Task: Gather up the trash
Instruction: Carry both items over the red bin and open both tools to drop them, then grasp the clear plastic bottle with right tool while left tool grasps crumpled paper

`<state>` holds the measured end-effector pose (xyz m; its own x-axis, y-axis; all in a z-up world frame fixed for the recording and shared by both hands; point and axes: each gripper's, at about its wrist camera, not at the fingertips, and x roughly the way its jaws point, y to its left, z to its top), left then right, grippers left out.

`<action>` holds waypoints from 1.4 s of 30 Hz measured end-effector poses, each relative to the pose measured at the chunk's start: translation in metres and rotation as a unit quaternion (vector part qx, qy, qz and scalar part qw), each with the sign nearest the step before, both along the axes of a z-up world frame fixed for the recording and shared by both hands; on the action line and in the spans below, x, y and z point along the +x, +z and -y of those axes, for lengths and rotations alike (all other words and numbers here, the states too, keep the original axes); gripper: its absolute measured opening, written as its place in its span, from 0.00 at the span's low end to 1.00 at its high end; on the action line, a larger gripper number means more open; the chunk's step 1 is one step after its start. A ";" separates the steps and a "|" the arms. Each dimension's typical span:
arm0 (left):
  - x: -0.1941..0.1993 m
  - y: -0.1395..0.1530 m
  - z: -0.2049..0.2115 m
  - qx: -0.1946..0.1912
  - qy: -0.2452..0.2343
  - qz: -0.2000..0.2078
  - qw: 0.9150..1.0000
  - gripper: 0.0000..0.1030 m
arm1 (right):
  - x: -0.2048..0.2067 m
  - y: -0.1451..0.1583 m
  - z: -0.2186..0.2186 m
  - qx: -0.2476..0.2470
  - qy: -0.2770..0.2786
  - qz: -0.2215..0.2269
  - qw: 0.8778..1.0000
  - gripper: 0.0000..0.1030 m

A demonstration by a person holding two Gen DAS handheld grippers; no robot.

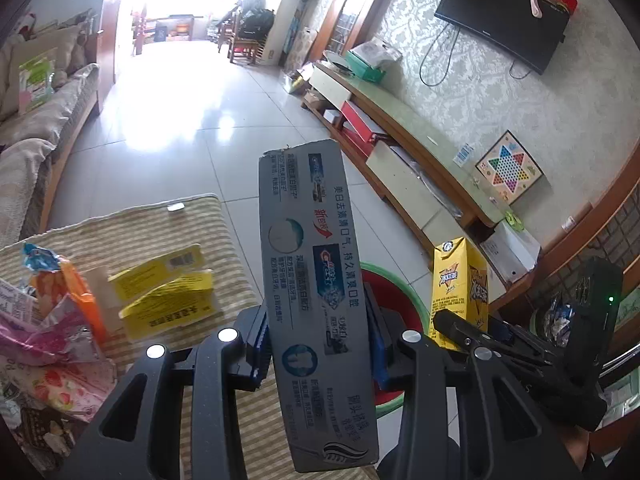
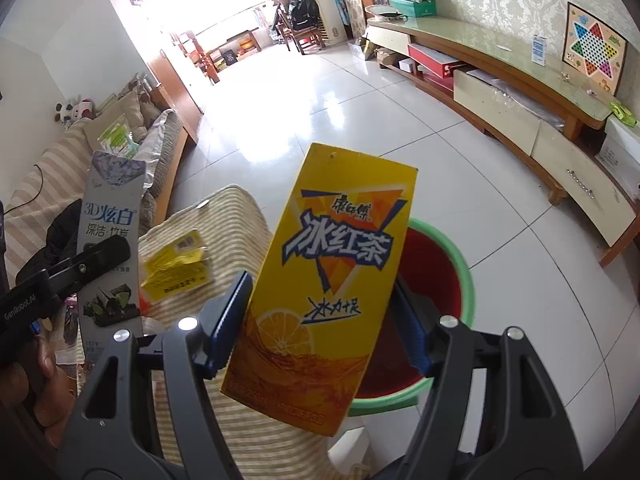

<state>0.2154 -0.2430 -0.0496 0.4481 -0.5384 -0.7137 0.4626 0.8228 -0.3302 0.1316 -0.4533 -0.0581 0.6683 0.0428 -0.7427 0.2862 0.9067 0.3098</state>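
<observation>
My left gripper (image 1: 318,344) is shut on a grey toothpaste box (image 1: 316,288), held upright above the table edge; the box also shows in the right wrist view (image 2: 112,248). My right gripper (image 2: 320,320) is shut on a yellow iced tea carton (image 2: 324,280), held over the red bin with a green rim (image 2: 444,280); the carton also shows in the left wrist view (image 1: 460,292). The bin (image 1: 396,292) stands on the floor beside the table. A flattened yellow box (image 1: 168,292) and several crumpled wrappers (image 1: 52,320) lie on the striped table cloth (image 1: 160,232).
A sofa (image 1: 36,136) runs along the left. A long low TV cabinet (image 1: 420,148) with boxes and a checkers board (image 1: 510,168) lines the right wall under a TV (image 1: 504,16). Tiled floor (image 1: 192,92) stretches ahead.
</observation>
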 end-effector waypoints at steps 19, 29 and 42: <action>0.024 -0.035 0.079 -0.046 -0.039 -0.082 0.995 0.53 | 0.009 -0.038 0.045 0.011 0.000 -0.024 1.000 0.65; 0.030 -0.014 0.049 -0.071 -0.008 -0.070 0.995 0.78 | 0.011 -0.030 0.032 -0.013 0.010 -0.017 1.000 0.95; 0.002 0.020 -0.027 0.006 0.016 -0.007 1.000 0.92 | 0.003 0.001 -0.032 -0.081 0.013 -0.016 0.997 0.96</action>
<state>0.2173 -0.2158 -0.0297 0.4555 -0.5145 -0.7265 0.4312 0.8415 -0.3256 0.1349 -0.4208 -0.0573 0.6441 -0.0616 -0.7624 0.2692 0.9513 0.1505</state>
